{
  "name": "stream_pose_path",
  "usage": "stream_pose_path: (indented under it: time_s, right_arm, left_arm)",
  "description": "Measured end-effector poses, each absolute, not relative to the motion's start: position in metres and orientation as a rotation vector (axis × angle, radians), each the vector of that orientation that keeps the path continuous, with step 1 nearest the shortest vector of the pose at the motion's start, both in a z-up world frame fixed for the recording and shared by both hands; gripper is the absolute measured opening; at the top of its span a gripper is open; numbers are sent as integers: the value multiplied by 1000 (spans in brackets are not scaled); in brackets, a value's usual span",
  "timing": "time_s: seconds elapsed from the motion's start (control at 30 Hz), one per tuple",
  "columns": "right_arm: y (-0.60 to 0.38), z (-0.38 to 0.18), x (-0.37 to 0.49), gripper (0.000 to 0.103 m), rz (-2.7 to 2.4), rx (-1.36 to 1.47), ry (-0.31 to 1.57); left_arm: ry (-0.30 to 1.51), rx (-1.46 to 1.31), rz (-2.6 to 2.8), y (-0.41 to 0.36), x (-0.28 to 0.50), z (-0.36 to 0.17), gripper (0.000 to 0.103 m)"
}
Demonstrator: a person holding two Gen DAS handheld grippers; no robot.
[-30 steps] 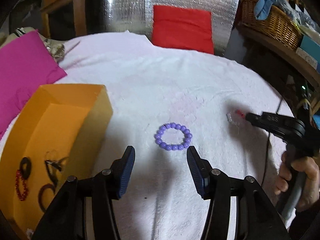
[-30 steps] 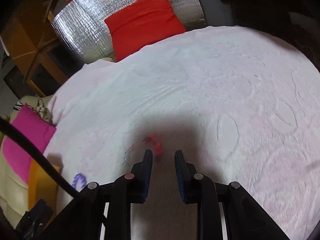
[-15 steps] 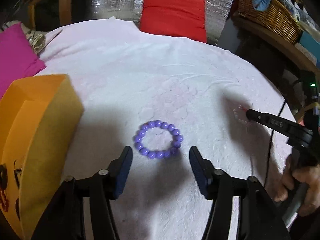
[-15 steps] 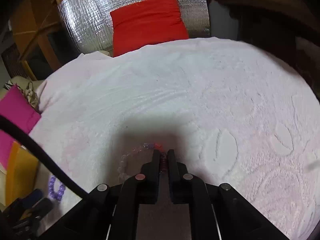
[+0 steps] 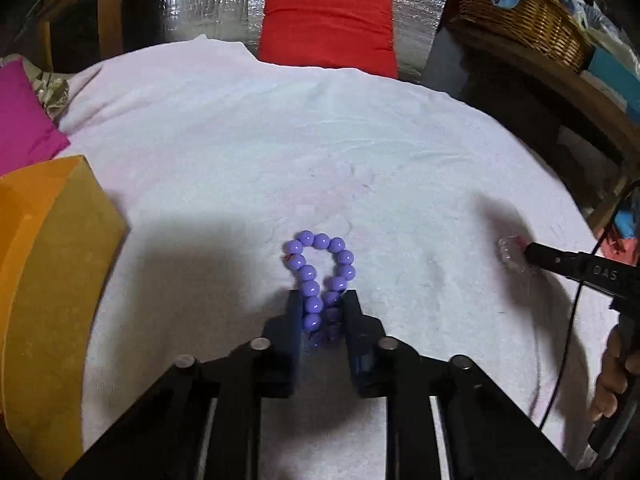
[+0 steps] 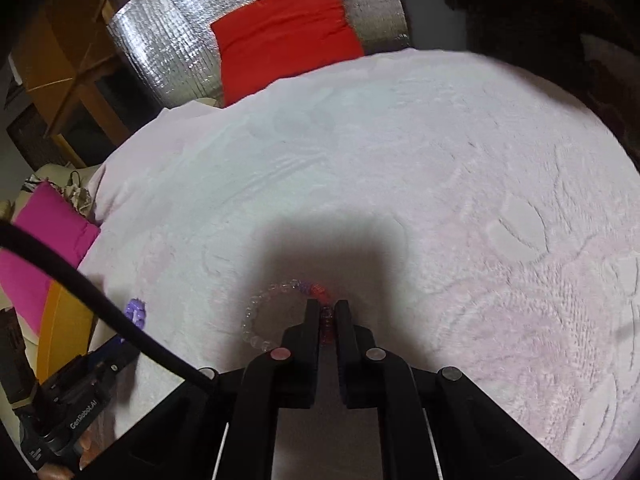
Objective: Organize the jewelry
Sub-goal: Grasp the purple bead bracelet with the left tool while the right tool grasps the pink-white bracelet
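Observation:
My left gripper [image 5: 322, 300] is shut on a purple bead bracelet [image 5: 320, 268], squeezed into a long loop on the white towel [image 5: 280, 152]. The orange box [image 5: 52, 280] stands to its left, its inside hidden. My right gripper [image 6: 327, 309] is shut on the red beads of a clear bead bracelet [image 6: 264, 312] that lies on the towel. In the left wrist view the right gripper [image 5: 532, 252] shows at the right with the clear bracelet [image 5: 507, 254] at its tip. In the right wrist view the purple bracelet [image 6: 135, 312] shows at the left.
A red cushion [image 5: 326, 28] leans on silver foil at the back. A pink cushion [image 5: 24, 120] lies at the left. A wicker basket [image 5: 524, 12] sits on a shelf at the right. A black cable [image 6: 80, 296] crosses the right wrist view.
My left gripper moved forward and closed on the purple bracelet, squeezing it narrow. My right gripper closed on the clear bracelet's red beads and stays shut on them.

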State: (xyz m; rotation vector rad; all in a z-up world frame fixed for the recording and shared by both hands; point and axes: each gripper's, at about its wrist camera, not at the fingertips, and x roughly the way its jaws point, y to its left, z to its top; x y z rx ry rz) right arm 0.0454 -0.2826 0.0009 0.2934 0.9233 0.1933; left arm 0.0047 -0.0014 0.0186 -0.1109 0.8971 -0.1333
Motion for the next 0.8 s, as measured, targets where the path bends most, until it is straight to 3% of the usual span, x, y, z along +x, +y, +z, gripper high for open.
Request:
stream_pose_path:
  time_s: [0.67,0.8]
  right_arm:
    - [-317,17,46,12,220,499,873]
    - [-299,6,55,26,190,380,934]
  left_arm:
    - [825,-124,-271,5,-37,57,10]
    - [820,-113,-281,6,-44,60,10]
